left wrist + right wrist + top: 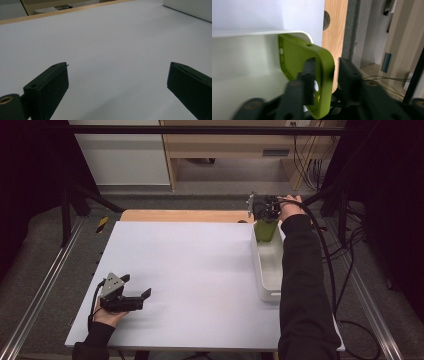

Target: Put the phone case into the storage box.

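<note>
- Right gripper (324,75) up at the far end of the white bin (260,265), pointing down into it. Jaws narrow, one either side of the wall of the green phone case (299,55).
- Grip looks slack: the inner pad seems to sit against the case, but there's a visible gap btwn the outer jaw and the case edge. I'd call it let go, not clamped.
- Case itself: on edge in the bin's far corner, leaning on the end wall, open side toward the bin's interior. From the high view it's the green bit (265,231) just under the gripper (265,210).
- Step, as I read it: drop-off of the case into the bin, right at the release.
- Next move, my guess: spread the jaws a touch more, then lift straight up so neither pad drags the case back out or tips it over the rim.
- Left gripper (127,296) near the front-left of the white table (190,270), jaws wide w/ nothing btwn them (117,82), just bare tabletop ahead. Idle; no part in this step.
</note>
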Action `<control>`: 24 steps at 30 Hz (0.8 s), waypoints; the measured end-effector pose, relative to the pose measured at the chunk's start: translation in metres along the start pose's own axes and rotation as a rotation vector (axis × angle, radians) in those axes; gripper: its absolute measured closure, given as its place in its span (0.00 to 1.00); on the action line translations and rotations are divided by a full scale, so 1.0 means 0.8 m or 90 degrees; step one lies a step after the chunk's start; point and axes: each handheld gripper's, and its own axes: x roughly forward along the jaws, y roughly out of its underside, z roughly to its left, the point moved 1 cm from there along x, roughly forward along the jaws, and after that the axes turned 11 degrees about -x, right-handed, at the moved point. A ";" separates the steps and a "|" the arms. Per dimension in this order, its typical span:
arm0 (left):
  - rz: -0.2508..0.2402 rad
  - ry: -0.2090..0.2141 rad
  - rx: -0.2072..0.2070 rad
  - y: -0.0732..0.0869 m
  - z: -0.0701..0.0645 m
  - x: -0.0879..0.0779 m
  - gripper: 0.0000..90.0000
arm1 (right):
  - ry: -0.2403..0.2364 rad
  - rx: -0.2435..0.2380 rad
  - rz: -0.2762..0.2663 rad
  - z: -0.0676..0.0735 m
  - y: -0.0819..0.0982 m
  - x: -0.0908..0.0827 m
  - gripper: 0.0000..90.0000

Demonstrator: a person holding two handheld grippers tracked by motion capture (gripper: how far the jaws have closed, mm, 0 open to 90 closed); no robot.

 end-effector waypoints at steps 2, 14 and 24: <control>0.000 0.000 0.000 0.000 0.000 0.000 0.04 | 0.007 0.009 0.002 0.000 0.000 0.001 0.61; 0.002 -0.001 0.001 0.000 -0.001 0.000 0.04 | 0.043 0.066 -0.044 0.002 0.001 -0.016 0.34; 0.002 0.000 0.001 0.000 -0.001 0.000 0.04 | 0.089 0.154 -0.146 0.004 0.000 -0.044 0.11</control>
